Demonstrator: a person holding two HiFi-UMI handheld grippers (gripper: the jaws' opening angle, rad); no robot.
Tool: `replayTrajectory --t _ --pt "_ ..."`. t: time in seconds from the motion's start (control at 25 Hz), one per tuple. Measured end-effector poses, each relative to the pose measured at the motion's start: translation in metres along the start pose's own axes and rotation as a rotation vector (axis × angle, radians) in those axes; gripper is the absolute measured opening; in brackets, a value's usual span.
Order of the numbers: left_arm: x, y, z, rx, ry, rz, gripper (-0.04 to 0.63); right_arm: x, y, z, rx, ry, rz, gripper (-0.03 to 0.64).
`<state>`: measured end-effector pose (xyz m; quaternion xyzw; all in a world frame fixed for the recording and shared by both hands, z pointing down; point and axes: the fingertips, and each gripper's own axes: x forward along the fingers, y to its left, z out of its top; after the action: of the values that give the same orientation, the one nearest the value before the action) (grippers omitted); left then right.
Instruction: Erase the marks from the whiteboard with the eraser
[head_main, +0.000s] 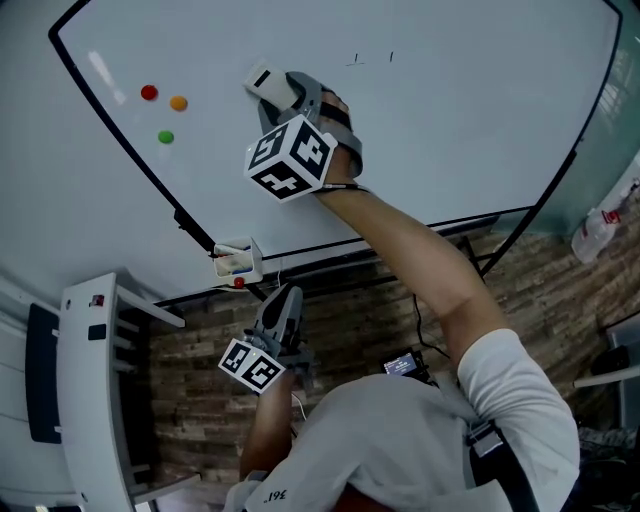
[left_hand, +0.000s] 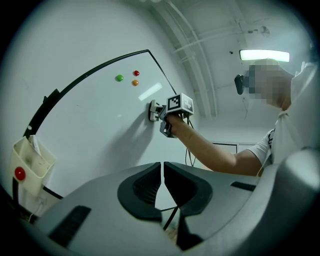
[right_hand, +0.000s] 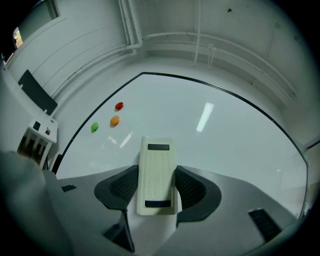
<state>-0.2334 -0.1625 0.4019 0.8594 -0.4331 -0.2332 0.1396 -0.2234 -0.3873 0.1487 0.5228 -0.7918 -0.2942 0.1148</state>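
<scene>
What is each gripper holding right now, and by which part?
The right gripper clamps the eraser by its two long sides, toward its near end. The left gripper holds nothing; its jaws are together.

red magnet (head_main: 149, 92) | orange magnet (head_main: 178, 102) | green magnet (head_main: 166, 137) | white holder (head_main: 237, 262) (red dot)

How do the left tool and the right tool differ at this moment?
The right tool is shut on the eraser; the left tool is shut on nothing. The right tool is raised and holds the eraser against the whiteboard; the left tool hangs low, below the whiteboard's lower edge. Each carries a marker cube.
</scene>
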Motion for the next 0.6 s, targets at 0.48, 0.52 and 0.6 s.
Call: replayTrajectory --t 0.48,0.52,0.6 --pt "0.022 0.007 0.018 0.025 -0.038 0.001 0.015 0.001 -0.007 -0.005 -0.013 0.001 0.001 0.253" --pt "0.027 0.006 0.019 0.027 -0.039 -0.004 0.015 0.001 -0.009 -0.006 -0.005 0.011 0.003 0.253" --pt "0.037 0.002 0.020 0.030 -0.042 -0.015 0.015 0.001 -0.015 -0.008 0.012 0.030 0.008 0.253"
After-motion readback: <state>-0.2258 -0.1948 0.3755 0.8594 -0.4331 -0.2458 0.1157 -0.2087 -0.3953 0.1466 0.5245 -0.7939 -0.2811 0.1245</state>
